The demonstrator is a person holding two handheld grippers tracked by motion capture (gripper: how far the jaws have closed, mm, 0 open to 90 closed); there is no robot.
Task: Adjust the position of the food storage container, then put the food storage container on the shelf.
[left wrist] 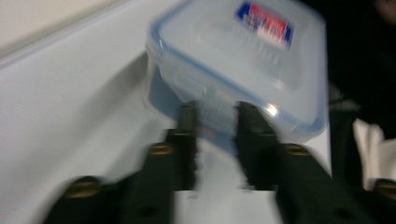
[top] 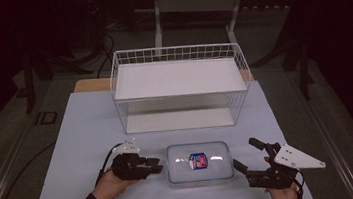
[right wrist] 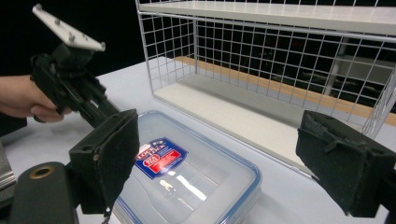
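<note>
Clear lidded container (top: 200, 162) sits flat on the tabletop (top: 83, 135), at 6 o'clock from the white wire shelf rack (top: 180, 86). We see the left gripper (top: 156, 166) at the container's 9 o'clock, fingers (left wrist: 189, 122) partly parted, tips right at the container's side wall; the left gripper view is blurred, so we cannot tell whether they touch it. Nothing is pinched. Right gripper (top: 247, 157) is at the container's 3 o'clock, fingers (right wrist: 109, 154) spread wide, holding nothing, just beside the lid edge.
</note>
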